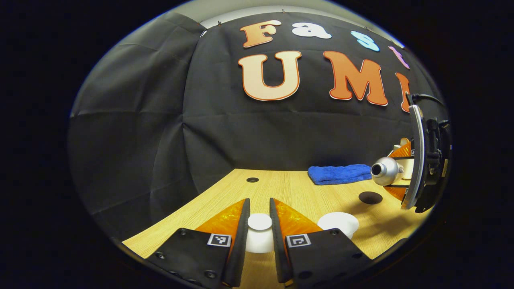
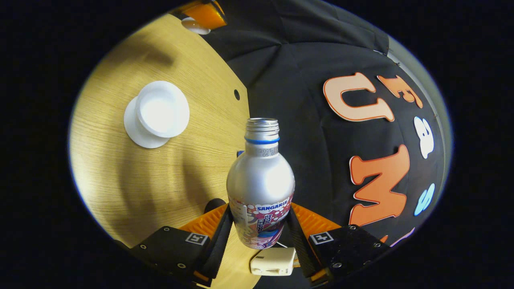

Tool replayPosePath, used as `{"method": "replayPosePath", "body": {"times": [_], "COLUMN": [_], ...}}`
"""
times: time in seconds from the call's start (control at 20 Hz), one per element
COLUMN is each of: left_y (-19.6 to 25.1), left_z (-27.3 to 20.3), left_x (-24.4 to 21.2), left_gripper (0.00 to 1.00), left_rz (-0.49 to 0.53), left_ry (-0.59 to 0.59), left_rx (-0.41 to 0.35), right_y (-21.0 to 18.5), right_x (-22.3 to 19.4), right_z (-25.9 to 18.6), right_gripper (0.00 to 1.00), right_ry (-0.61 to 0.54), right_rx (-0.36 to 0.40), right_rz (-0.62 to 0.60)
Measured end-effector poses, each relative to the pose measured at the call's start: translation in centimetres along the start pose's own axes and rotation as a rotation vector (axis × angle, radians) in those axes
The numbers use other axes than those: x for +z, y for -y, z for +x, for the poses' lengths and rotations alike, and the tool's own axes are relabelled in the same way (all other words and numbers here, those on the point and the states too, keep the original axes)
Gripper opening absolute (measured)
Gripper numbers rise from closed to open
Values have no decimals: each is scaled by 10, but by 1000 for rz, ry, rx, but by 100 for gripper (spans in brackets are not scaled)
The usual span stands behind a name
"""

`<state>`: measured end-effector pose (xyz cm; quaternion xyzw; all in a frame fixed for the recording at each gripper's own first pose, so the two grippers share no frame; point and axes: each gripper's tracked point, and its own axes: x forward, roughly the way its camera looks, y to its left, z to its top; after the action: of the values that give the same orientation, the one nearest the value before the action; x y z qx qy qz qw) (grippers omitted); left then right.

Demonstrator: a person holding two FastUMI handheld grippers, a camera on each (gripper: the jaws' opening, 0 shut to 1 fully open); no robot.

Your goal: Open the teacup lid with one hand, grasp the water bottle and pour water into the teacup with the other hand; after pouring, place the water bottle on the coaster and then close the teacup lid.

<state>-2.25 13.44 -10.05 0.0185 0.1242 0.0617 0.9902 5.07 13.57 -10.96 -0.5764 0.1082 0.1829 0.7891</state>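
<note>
Your left gripper [image 1: 259, 224] has its fingers closed narrow on the knob of the teacup lid [image 1: 259, 222], held clear beside the open teacup [image 1: 338, 222], which stands on the tabletop [image 1: 289, 188] just to the right of those fingers. Over on the other side, your right gripper [image 2: 260, 226] has its fingers clamped around the lower body of the water bottle [image 2: 260, 180], and the bottle lies tipped near horizontal, mouth uncapped and aimed across the tabletop toward the teacup [image 2: 157, 112]. From the left gripper view the bottle [image 1: 384, 170] hangs well off to the right of the cup, above the dark round coaster [image 1: 370, 197], with a blue towel [image 1: 340, 174] folded behind. Here's the worry: the mouth looks not yet over the cup's rim, so if you tilt any further now, the water probably lands on the tabletop or the coaster instead. Bring the neck over the white opening first. The grip sits low on a smooth metal body, so a quick swing may let it twist in the fingers. And watch that lid: pinched by a small knob, it could slip or swing into the pour path if your left hand drifts right.
</note>
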Motion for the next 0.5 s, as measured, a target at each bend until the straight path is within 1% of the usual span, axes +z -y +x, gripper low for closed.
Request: {"method": "replayPosePath", "body": {"times": [0.05,0.1,0.15,0.25,0.5], "left_y": [0,-1,-2,-5,-12], "left_z": [-1,-1,0,-1,-1], "left_x": [0,1,0,1,-4], "left_gripper": [36,33,36,36,36], "left_rz": [0,-1,-2,-6,-16], "left_ry": [0,0,0,1,-5], "left_rx": [0,1,2,7,24], "right_y": [1,2,3,5,7], "right_x": [0,0,1,2,9], "right_z": [-1,0,-1,1,-3], "right_gripper": [77,77,77,77,77], "right_ry": [10,21,31,46,102], "right_rx": [-11,-24,-39,-64,-116], "right_rz": [-30,-64,-101,-171,-284]}}
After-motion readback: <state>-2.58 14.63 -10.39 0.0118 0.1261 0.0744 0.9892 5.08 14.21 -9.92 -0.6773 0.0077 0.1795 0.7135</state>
